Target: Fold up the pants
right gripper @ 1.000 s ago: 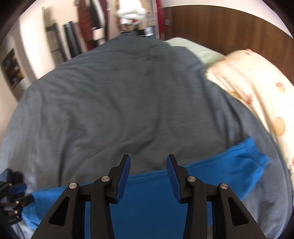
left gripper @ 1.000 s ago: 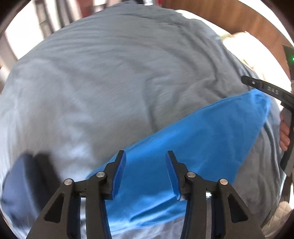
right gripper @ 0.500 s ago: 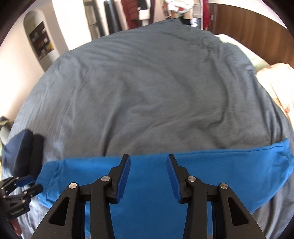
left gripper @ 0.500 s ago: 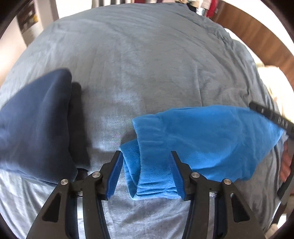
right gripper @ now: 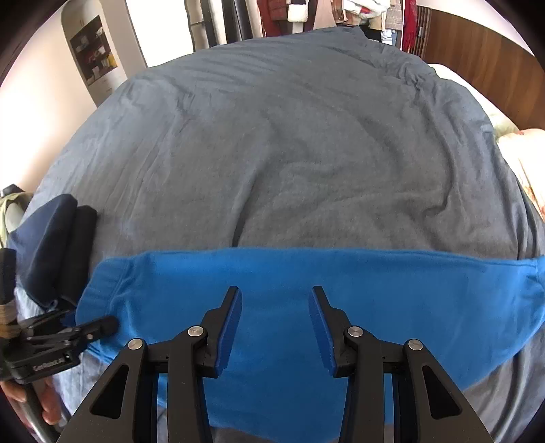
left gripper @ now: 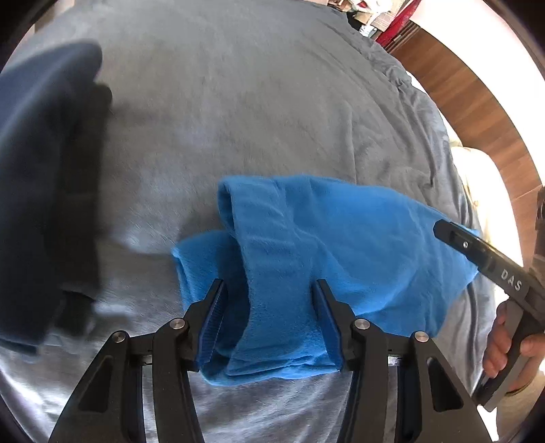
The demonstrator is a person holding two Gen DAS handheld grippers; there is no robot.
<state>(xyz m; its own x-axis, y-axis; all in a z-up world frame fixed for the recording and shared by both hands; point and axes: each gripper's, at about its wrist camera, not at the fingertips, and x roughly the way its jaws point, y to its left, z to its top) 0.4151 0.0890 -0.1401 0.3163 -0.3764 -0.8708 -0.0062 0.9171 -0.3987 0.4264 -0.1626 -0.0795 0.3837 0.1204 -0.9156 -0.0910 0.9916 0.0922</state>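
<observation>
Pants of bright blue fleece lie stretched sideways across the near part of a bed covered by a grey blanket. From the right wrist view they form one long band, the elastic waistband at the left end and the other end reaching the right edge of the picture. The right hand-held gripper hangs over the middle of that band with its jaws spread wide and nothing between them; whether the blue pads touch the cloth cannot be told. In the left wrist view the pants show a bunched end, with one layer turned back over another near the left hand-held gripper. That gripper is also released, its jaws standing wide apart on either side of the folded layer, whose near edge lies between them without being pinched. At the right edge of the same view the right hand-held gripper reaches in over the far end of the pants, a hand wrapped round its handle. A dark navy folded garment with a black one just beside it rests on the blanket to the left of the waistband, close to it but apart from the blue cloth. Hanging clothes show beyond the bed.
</observation>
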